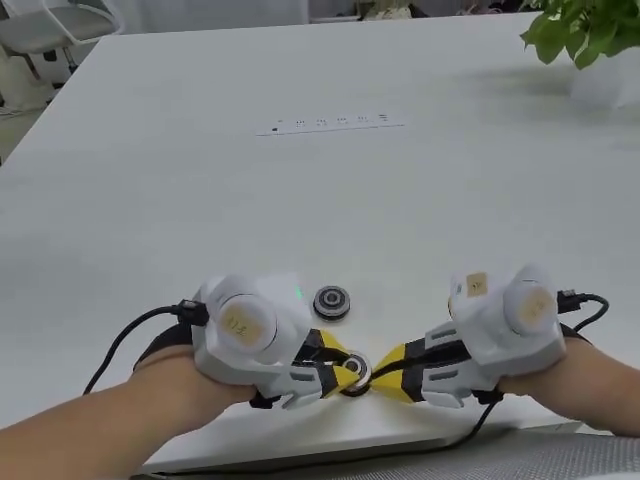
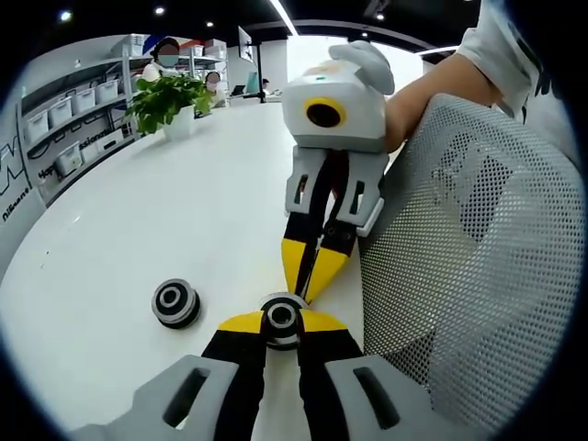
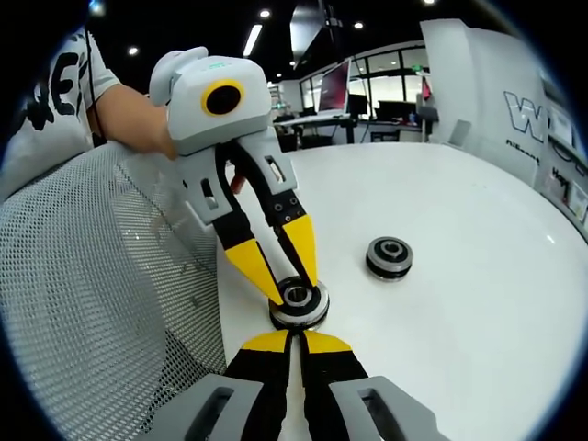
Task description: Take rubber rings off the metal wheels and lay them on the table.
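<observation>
While the left gripper (image 2: 280,323) has its yellow-tipped jaws closed partway onto the held wheel (image 3: 299,303), one tip on each side of it, the right gripper (image 3: 294,343) meets that wheel from the opposite side with its jaws drawn almost together. Its tips are at the wheel's near rim, and whether they pinch anything there I cannot tell. A dark rubber ring (image 3: 296,319) sits around the held wheel's rim. The held wheel rests flat on the white table (image 1: 300,200), at the edge closest to the person. Just beyond the held wheel, apart from it and from both grippers, a second wheel (image 1: 332,302) lies flat, also wearing its dark ring. Beside the held wheel, off the table edge, is a grey mesh chair back (image 2: 478,276). Far across the table from the held wheel stands a potted plant (image 1: 580,30).
</observation>
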`<move>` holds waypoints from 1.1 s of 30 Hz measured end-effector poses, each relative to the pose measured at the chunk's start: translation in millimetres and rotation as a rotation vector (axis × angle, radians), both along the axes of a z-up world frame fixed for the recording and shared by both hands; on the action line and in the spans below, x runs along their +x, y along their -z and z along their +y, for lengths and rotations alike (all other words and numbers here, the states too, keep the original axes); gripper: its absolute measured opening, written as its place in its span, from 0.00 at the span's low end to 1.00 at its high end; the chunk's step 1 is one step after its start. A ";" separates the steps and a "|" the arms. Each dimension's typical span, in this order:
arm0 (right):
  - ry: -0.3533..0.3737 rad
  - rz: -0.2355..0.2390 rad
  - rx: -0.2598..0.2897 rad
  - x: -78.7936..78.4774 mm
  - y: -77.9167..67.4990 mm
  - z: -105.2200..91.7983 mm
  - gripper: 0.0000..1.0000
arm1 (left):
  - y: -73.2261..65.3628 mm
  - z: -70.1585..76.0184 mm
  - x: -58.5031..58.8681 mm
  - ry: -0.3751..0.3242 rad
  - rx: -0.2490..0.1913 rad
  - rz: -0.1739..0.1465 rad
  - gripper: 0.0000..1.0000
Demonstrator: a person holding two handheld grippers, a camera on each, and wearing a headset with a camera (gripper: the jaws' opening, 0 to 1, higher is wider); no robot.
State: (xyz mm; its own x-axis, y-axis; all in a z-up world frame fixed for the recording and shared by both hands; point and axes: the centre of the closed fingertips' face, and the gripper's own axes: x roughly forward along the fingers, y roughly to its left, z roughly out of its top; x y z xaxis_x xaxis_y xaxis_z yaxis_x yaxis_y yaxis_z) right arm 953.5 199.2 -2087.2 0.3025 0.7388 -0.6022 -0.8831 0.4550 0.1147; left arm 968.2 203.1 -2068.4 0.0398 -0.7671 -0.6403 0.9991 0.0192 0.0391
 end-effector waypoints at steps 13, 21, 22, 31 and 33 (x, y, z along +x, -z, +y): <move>-0.020 -0.034 -0.011 4.0 -1.7 4.4 0.24 | -0.4 0.0 -0.2 -0.001 -0.002 0.002 0.08; -0.018 -0.037 0.024 12.3 -4.3 11.7 0.28 | -0.5 0.0 0.1 -0.003 -0.003 0.002 0.08; -0.024 -0.039 0.021 11.7 -3.8 12.2 0.27 | -0.4 0.0 0.3 -0.003 -0.003 0.002 0.08; -0.022 -0.053 0.016 8.7 -5.0 9.2 0.23 | -0.2 -0.2 0.4 -0.004 -0.004 0.002 0.08; -0.016 -0.051 0.017 8.2 -5.0 8.0 0.21 | -0.1 -0.1 0.5 -0.004 -0.004 0.002 0.08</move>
